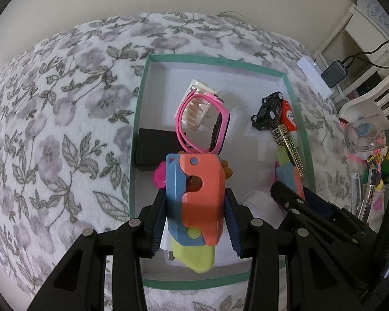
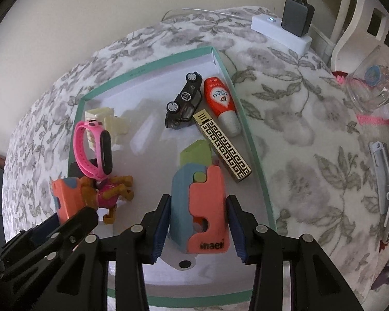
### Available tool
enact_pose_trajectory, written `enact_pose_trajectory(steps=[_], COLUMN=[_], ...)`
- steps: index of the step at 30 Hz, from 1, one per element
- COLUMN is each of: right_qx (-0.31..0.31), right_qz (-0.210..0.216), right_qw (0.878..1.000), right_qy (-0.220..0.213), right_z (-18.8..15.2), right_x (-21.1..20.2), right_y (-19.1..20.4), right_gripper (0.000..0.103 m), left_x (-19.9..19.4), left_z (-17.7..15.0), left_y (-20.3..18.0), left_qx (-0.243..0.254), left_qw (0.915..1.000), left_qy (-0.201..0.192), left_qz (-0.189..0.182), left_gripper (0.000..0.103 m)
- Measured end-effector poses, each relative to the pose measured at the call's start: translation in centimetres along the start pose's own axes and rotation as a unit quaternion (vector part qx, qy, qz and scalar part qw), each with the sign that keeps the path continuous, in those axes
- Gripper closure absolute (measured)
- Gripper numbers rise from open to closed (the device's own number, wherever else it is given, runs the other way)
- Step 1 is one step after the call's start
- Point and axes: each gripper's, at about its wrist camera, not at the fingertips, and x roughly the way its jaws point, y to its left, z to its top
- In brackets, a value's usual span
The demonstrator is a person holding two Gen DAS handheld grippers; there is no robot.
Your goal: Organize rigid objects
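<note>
left claw [image 1: 194, 207] holds an orange-blue toy [image 1: 194, 197], long way 12-to-6 | right claw [image 2: 198, 223] holds its twin [image 2: 199, 207] | both hang over the green box [image 2: 246, 129], bare floor at 12

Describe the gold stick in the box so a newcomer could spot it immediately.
Find the shallow teal-rimmed cardboard box on the floral blanket. Along its right wall, just below the orange-and-white tube and beside the black toy car, lies a flat gold rectangular stick. Only it carries a black Greek-key maze pattern.
</note>
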Motion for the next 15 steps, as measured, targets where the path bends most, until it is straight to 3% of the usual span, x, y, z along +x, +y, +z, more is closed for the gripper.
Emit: enact_pose_trajectory(steps=[10, 15], right_qx=[-0.003, -0.012], right_qz=[0.005, 0.003], right_qw=[1.000, 0.999], right_qy=[-0.017, -0.042], right_z=[0.5, 0.7], right_x=[-1.7, -3.7], right_y=[0.4, 1.0], right_gripper=[0.056, 0.056], left_x=[-1.5, -3.5], left_z=[0.3, 0.6], left_y=[0.2, 0.8], left_qx=[-0.005, -0.013], left_qw=[0.9999, 0.9992], left_qy=[-0.011, -0.038], left_qz=[-0.008, -0.005], left_gripper=[0.059, 0.059])
